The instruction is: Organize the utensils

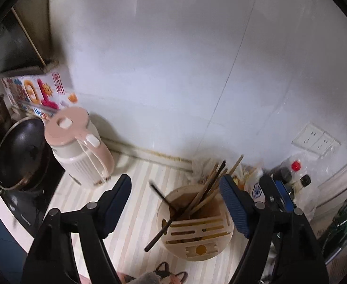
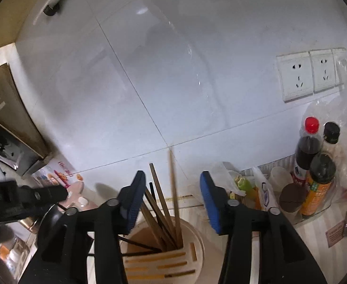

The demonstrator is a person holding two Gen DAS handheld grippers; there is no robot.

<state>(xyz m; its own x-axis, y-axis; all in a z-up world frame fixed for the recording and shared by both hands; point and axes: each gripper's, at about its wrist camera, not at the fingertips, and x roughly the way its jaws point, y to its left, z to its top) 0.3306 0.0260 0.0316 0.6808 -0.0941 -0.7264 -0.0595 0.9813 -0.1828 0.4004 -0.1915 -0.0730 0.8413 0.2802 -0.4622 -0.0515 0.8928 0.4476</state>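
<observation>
A round cream utensil holder (image 1: pixel 197 248) with a slotted lid stands on the striped counter. It holds several wooden chopsticks (image 1: pixel 212 182) that lean toward the wall, and a dark chopstick (image 1: pixel 160 229) sticks out over its rim. My left gripper (image 1: pixel 174 185) hangs open above the holder, touching nothing. In the right wrist view the holder (image 2: pixel 164 265) sits right below my right gripper (image 2: pixel 172 178). That gripper is open too. The chopsticks (image 2: pixel 173 189) rise through the gap between its blue pads, and neither pad presses on them.
A pink and white kettle (image 1: pixel 79 146) and a black pan (image 1: pixel 19 153) on a cooktop stand to the left. Sauce bottles (image 2: pixel 308 146) and plastic bags (image 2: pixel 239 182) crowd the right corner under the wall sockets (image 2: pixel 296 75). The tiled wall lies close behind the holder.
</observation>
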